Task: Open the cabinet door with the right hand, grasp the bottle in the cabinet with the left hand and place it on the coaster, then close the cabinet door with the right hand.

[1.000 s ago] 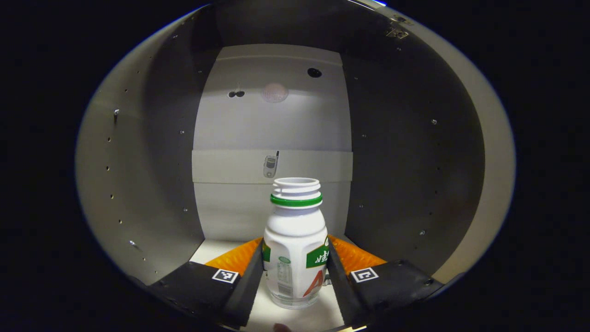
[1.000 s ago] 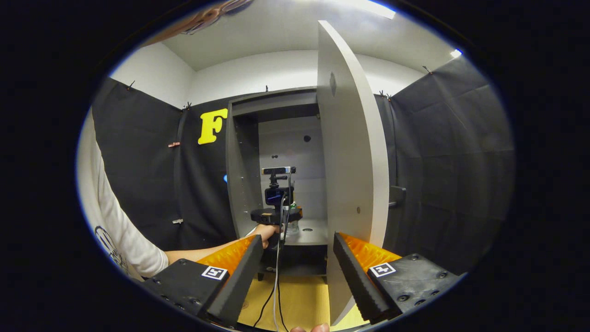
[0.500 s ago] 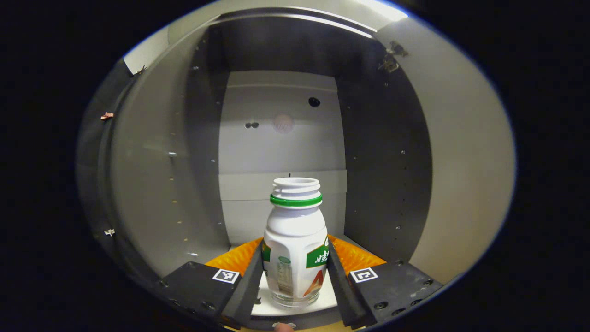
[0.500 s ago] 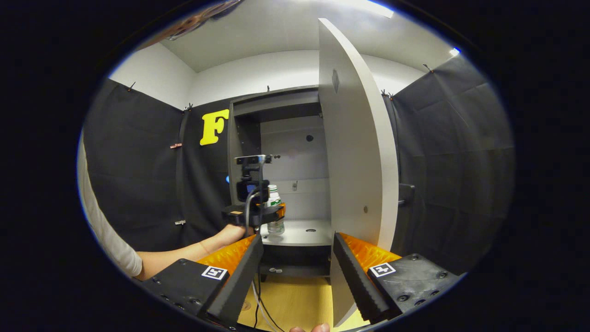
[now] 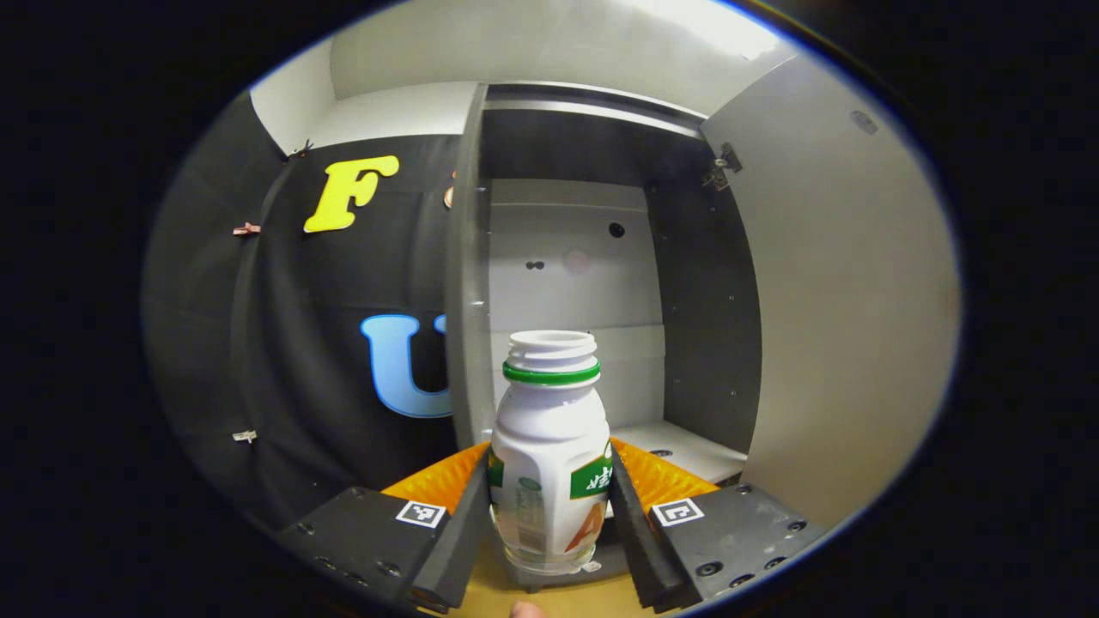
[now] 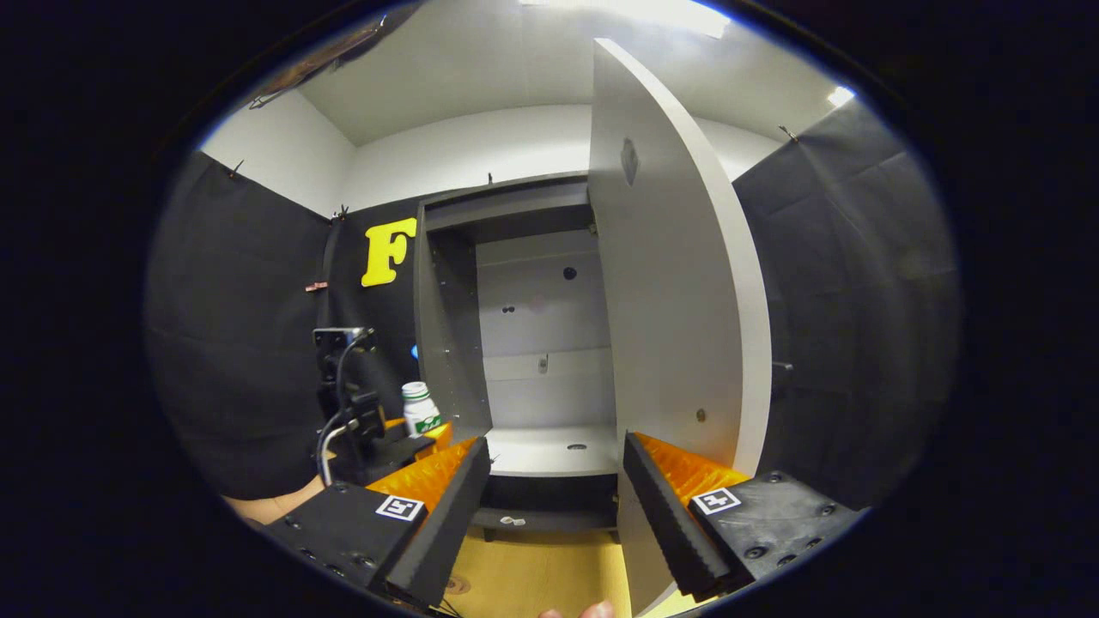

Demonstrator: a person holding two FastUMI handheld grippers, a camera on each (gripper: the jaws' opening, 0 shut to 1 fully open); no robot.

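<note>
Outside the cabinet, left gripper is clamping the bottle; right gripper, jaws wide, is idling beside the open door at 1 o'clock. Coaster placement and door closing are remaining.

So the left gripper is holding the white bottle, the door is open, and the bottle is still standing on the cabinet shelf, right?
Not quite: the bottle is off the shelf. In the right gripper view, the left gripper holds it outside the cabinet, left of the open door.
</note>
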